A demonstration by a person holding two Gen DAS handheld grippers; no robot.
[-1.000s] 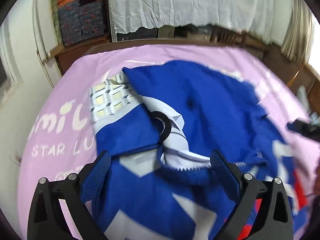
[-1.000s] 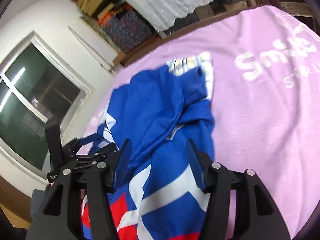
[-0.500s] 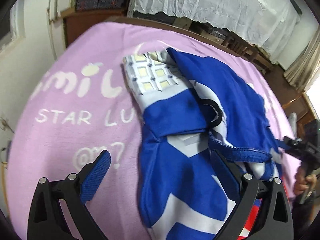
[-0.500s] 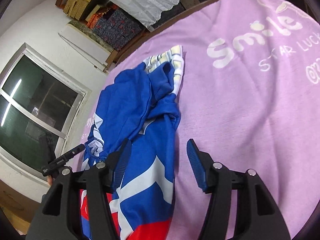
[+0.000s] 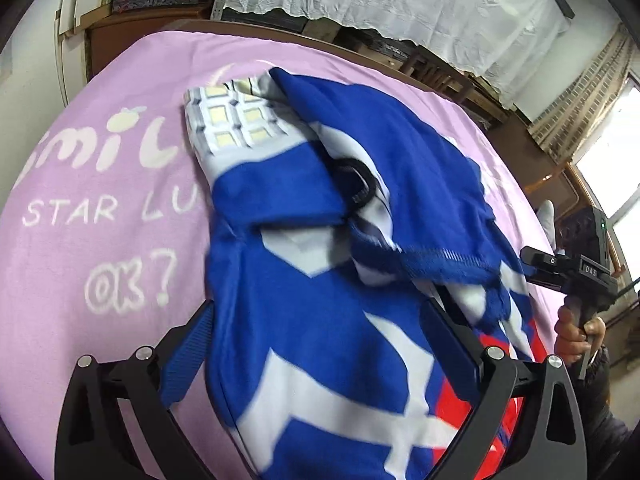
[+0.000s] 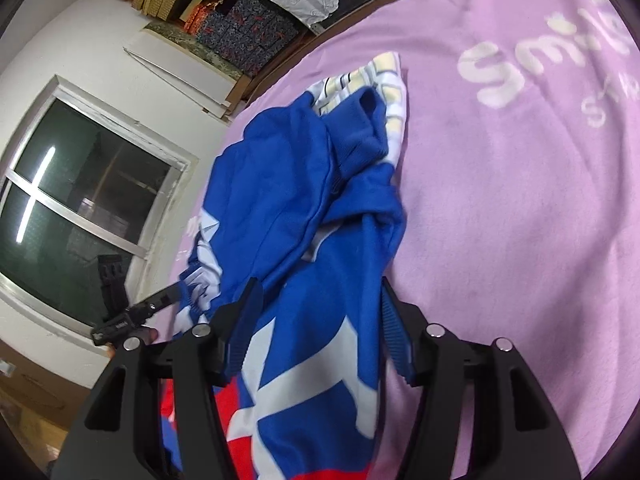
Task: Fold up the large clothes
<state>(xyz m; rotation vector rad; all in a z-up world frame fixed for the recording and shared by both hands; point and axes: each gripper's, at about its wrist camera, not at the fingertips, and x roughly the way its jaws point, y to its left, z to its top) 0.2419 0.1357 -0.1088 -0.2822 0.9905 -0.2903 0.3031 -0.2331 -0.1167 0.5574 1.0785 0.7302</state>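
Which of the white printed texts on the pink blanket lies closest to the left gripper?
The white "OK?" print on the pink blanket, just ahead of the left gripper. The "STAR LU" line and the big rounded letters lie beyond it.

My left wrist camera looks steeply down along its black gripper with blue pads [image 5: 316,344], close over the rumpled blue, white and red jersey [image 5: 320,320] on the lilac lettered blanket [image 5: 100,216]. My right wrist camera sits close over the same jersey [image 6: 320,320] and blanket [image 6: 500,240], tilted less steeply, facing a dark window. Both views share the jersey's checkered end, and each catches the other gripper at its edge.
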